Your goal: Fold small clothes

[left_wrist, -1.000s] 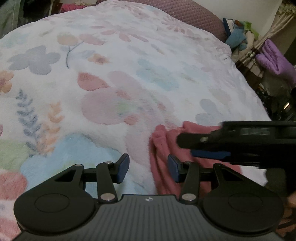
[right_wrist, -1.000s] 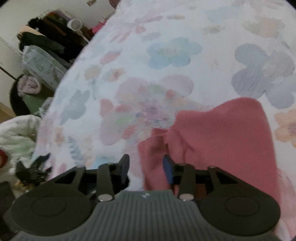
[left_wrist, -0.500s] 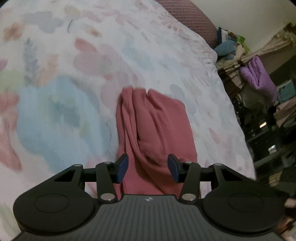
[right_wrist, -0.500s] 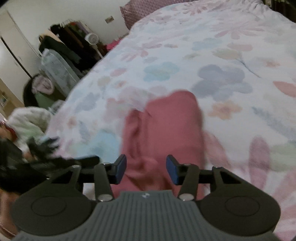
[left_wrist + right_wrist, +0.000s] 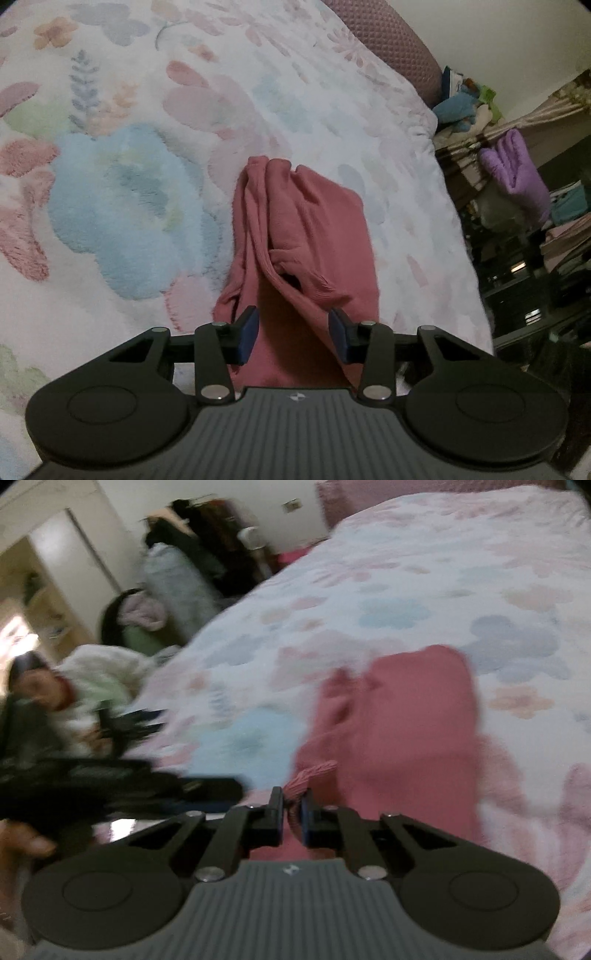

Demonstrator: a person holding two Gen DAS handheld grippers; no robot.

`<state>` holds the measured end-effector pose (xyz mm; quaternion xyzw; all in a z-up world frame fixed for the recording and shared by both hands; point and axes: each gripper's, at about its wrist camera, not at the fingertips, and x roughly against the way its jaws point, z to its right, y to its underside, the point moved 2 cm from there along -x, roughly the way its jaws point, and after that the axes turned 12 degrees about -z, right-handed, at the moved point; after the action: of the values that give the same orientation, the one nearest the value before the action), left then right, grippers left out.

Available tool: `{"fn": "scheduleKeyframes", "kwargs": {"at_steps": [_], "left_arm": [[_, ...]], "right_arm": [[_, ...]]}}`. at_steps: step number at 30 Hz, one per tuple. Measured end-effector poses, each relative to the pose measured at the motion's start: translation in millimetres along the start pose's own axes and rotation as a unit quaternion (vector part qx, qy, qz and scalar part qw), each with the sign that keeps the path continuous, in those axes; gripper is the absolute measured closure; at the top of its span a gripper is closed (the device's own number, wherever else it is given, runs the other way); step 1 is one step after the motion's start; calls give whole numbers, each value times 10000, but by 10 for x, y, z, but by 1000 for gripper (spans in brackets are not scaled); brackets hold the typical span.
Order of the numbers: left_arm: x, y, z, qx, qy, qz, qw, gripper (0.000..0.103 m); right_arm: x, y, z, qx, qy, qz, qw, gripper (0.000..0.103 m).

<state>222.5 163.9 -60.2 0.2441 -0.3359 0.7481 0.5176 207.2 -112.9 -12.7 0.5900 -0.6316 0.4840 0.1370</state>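
Observation:
A pink ribbed garment lies bunched on the floral bedspread. Its near end rises between the jaws of my left gripper. Those jaws are closing, and the blue pads still stand apart on either side of the cloth. In the blurred right wrist view the same garment stretches away from my right gripper. That gripper is shut on a ribbed edge of the cloth. The left gripper shows there as a dark blur just to the left.
The bed's right edge drops to cluttered shelves and a purple cloth. A mauve pillow and soft toys sit at the head. In the right wrist view, piled clothes and a hand lie left of the bed.
My right gripper has shut on the pink garment's edge. Both grippers have swung round to its near end. The left jaws have narrowed a little around the cloth.

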Motion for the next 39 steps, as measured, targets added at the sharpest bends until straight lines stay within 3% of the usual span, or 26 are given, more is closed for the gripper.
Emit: {"fn": "scheduleKeyframes", "kwargs": {"at_steps": [3,9,10,14,19,23,24,28,30,34,35,38,39], "left_arm": [[2,17,-7,7,-40,16,10000,57],[-103,43,-16,-181,-403,-171,9989,52],[-146,54,1,-280,-523,-223,9980,50],[-241,120,66,-527,-657,-297,9960,41],[-281,156,101,-667,-832,-389,9935,37],[-326,200,130,-843,-1057,-429,9899,37],[-340,208,123,-871,-1172,-434,9883,38],[-361,226,15,-801,-1311,-532,9867,64],[-351,235,-36,-759,-1362,-527,9864,71],[-349,246,-134,-589,-1304,-524,9883,74],[-347,246,-149,-564,-1296,-524,9886,75],[-348,261,-185,-530,-1294,-516,9888,76],[-360,272,-205,-511,-1339,-536,9882,76]], "right_arm": [[-196,79,-150,151,-198,-279,9993,99],[-664,271,-137,239,46,-772,9967,98],[-692,294,-127,202,41,-772,9968,94],[-595,297,-125,184,-54,-661,9976,78],[-244,352,-116,319,199,-447,9983,70],[86,513,30,333,660,-172,9971,68],[145,560,100,289,845,-136,9959,68],[235,722,387,137,1461,-194,9890,68],[231,785,476,116,1606,-262,9866,68],[80,809,560,100,1751,-357,9839,72],[43,805,577,70,1766,-357,9836,77],[18,806,608,-29,1652,-247,9859,103],[11,813,627,-56,1669,-279,9856,103]]}}
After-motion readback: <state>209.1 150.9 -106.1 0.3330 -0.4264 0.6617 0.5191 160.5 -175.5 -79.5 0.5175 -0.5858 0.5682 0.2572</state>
